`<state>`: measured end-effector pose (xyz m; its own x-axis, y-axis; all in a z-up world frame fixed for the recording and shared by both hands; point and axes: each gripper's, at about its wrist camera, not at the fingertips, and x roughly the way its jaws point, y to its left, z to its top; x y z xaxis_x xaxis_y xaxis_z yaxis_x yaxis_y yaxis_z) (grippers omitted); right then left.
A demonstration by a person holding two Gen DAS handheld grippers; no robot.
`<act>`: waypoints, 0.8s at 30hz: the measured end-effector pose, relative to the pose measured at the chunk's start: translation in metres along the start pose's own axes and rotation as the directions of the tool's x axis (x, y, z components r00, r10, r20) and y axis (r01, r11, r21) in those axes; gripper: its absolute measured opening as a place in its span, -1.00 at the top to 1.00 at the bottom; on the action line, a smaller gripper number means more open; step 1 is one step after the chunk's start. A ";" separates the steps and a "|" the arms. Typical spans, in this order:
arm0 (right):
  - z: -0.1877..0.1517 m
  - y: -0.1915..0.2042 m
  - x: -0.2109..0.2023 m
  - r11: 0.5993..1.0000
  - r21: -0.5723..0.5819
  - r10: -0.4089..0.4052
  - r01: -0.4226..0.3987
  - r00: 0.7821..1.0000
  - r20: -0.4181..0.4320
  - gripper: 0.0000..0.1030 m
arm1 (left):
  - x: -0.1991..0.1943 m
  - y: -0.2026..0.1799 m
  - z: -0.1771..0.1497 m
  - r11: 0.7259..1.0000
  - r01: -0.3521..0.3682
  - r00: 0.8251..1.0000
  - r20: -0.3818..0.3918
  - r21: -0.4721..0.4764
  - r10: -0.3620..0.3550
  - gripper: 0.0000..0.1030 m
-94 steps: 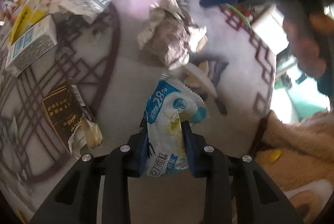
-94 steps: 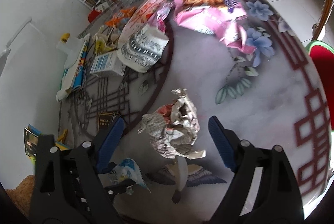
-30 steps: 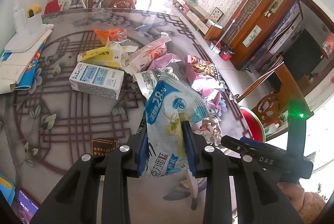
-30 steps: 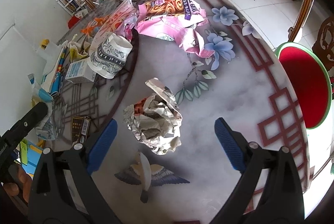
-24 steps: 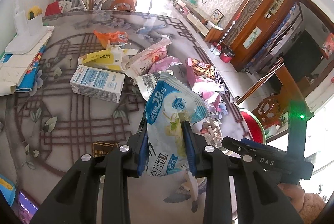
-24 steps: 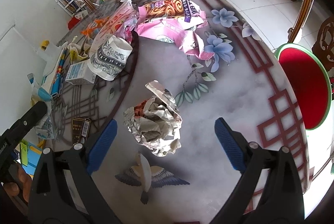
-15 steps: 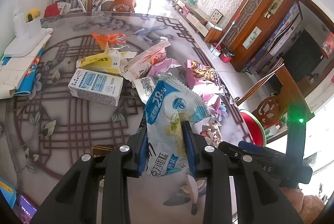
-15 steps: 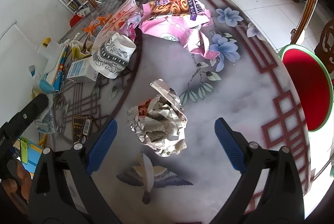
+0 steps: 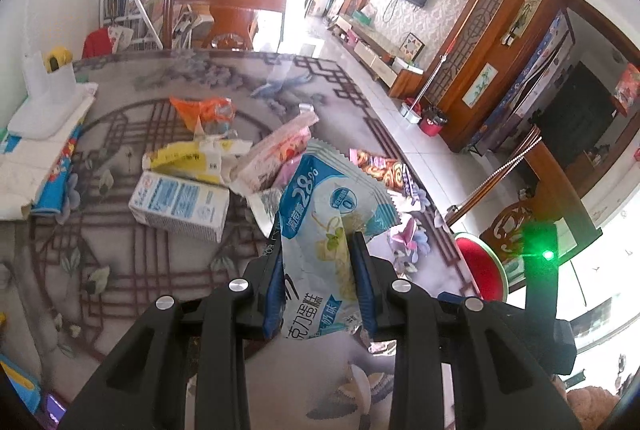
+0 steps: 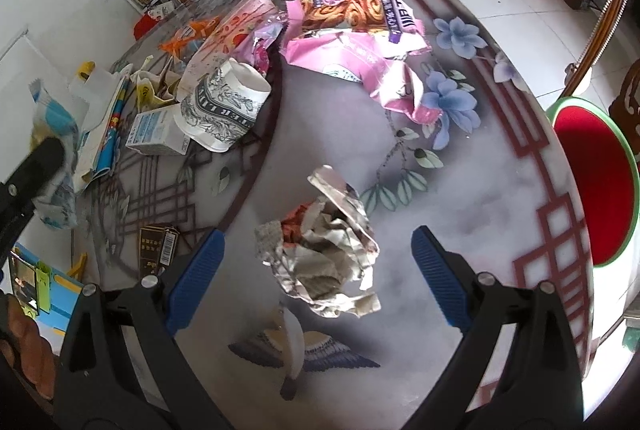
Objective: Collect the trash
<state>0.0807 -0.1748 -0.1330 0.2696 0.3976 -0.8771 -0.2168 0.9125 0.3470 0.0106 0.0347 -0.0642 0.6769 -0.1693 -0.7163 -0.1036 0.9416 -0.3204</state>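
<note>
My left gripper (image 9: 318, 262) is shut on a blue and white snack wrapper (image 9: 324, 213) and holds it up above the round patterned table (image 9: 120, 270). My right gripper (image 10: 318, 250) is open, its blue pads on either side of a crumpled foil and paper ball (image 10: 324, 254) lying on the table. The left gripper with the wrapper also shows at the left edge of the right wrist view (image 10: 48, 157).
On the table lie a milk carton (image 9: 180, 205), a yellow box (image 9: 188, 159), a paper cup (image 10: 224, 109), pink snack bags (image 10: 360, 33), an orange wrapper (image 9: 200, 109) and a dark packet (image 10: 158, 244). A red stool (image 10: 592, 181) stands at the right edge.
The left gripper has tilted slightly, the wrapper still in it. The right gripper has edged closer over the foil ball, still open.
</note>
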 end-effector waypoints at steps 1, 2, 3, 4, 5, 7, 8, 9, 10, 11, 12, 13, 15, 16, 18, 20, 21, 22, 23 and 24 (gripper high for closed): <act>0.001 0.001 0.000 1.000 -0.003 0.001 -0.001 1.000 0.001 -0.81 | -0.001 0.000 0.002 1.000 -0.002 1.000 0.004 0.001 0.002 0.44; 0.003 0.002 0.000 1.000 -0.007 -0.002 0.002 1.000 0.004 -0.81 | -0.003 0.002 0.005 1.000 -0.006 1.000 0.014 0.000 0.006 0.44; 0.005 0.003 0.000 1.000 -0.009 -0.005 0.005 1.000 0.006 -0.81 | -0.004 0.002 0.007 1.000 -0.008 1.000 0.018 0.000 0.008 0.44; 0.006 0.003 0.001 1.000 -0.009 -0.004 0.004 1.000 0.004 -0.81 | -0.005 0.004 0.008 1.000 -0.015 1.000 0.024 0.000 0.015 0.44; 0.006 0.003 0.003 1.000 -0.008 -0.005 0.005 1.000 0.003 -0.82 | -0.005 0.005 0.009 1.000 -0.019 0.999 0.027 -0.001 0.019 0.44; 0.005 0.003 0.008 1.000 -0.006 -0.008 0.008 1.000 -0.003 -0.84 | -0.004 0.008 0.009 1.000 -0.026 0.999 0.030 -0.004 0.026 0.44; 0.003 0.003 0.013 1.000 -0.005 -0.008 0.008 1.000 -0.014 -0.84 | -0.003 0.009 0.008 1.000 -0.028 0.999 0.027 -0.005 0.028 0.44; 0.002 0.003 0.016 1.000 -0.007 -0.012 0.012 1.000 -0.020 -0.84 | 0.000 0.010 0.008 1.000 -0.030 0.999 0.021 -0.007 0.031 0.44; 0.000 0.004 0.021 1.000 -0.015 -0.022 0.022 0.999 -0.028 -0.83 | 0.002 0.010 0.007 0.999 -0.033 0.999 0.016 -0.011 0.033 0.44; -0.002 0.005 0.025 0.999 -0.030 -0.033 0.032 0.999 -0.035 -0.83 | 0.003 0.011 0.007 0.999 -0.032 0.999 0.012 -0.013 0.032 0.44; -0.003 0.007 0.027 0.998 -0.045 -0.044 0.042 0.998 -0.036 -0.80 | 0.005 0.011 0.007 0.999 -0.030 0.999 0.008 -0.015 0.031 0.44; -0.005 0.008 0.030 0.997 -0.058 -0.052 0.050 0.998 -0.039 -0.66 | 0.006 0.011 0.006 0.999 -0.030 1.000 0.006 -0.014 0.030 0.44; -0.007 0.008 0.034 0.997 -0.066 -0.054 0.050 0.997 -0.060 -0.31 | 0.009 0.010 0.007 0.999 -0.030 1.000 0.005 -0.013 0.030 0.44; -0.008 0.006 0.036 0.997 -0.064 -0.048 0.044 0.997 -0.065 -0.23 | 0.009 0.009 0.007 1.000 -0.029 1.000 0.008 -0.013 0.029 0.44; -0.009 0.006 0.032 0.997 -0.065 -0.034 0.030 0.998 -0.048 -0.04 | 0.010 0.006 0.007 1.000 -0.028 1.000 0.014 -0.011 0.028 0.44; -0.008 0.005 0.024 0.998 -0.066 -0.024 0.022 0.999 -0.026 0.03 | 0.012 0.003 0.007 1.000 -0.028 0.999 0.018 -0.012 0.028 0.44; -0.006 0.004 0.018 0.998 -0.063 -0.016 0.016 1.000 -0.010 0.03 | 0.013 0.002 0.007 1.000 -0.027 0.999 0.016 -0.014 0.028 0.44; -0.004 0.003 0.014 0.998 -0.061 -0.008 0.008 1.000 0.004 0.03 | 0.014 0.001 0.007 1.000 -0.026 1.000 0.013 -0.016 0.026 0.44; -0.001 0.002 0.006 0.998 -0.060 0.003 -0.001 1.000 0.027 0.03 | 0.015 0.000 0.007 1.000 -0.026 1.000 0.010 -0.015 0.026 0.44; 0.003 0.001 -0.001 0.998 -0.062 0.011 -0.008 0.999 0.050 0.03 | 0.016 -0.002 0.007 1.000 -0.027 1.000 0.009 -0.010 0.028 0.44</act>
<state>0.0830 -0.1742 -0.1307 0.3139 0.4119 -0.8555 -0.2763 0.9016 0.3327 0.0273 0.0321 -0.0707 0.6803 -0.1407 -0.7193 -0.1298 0.9428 -0.3072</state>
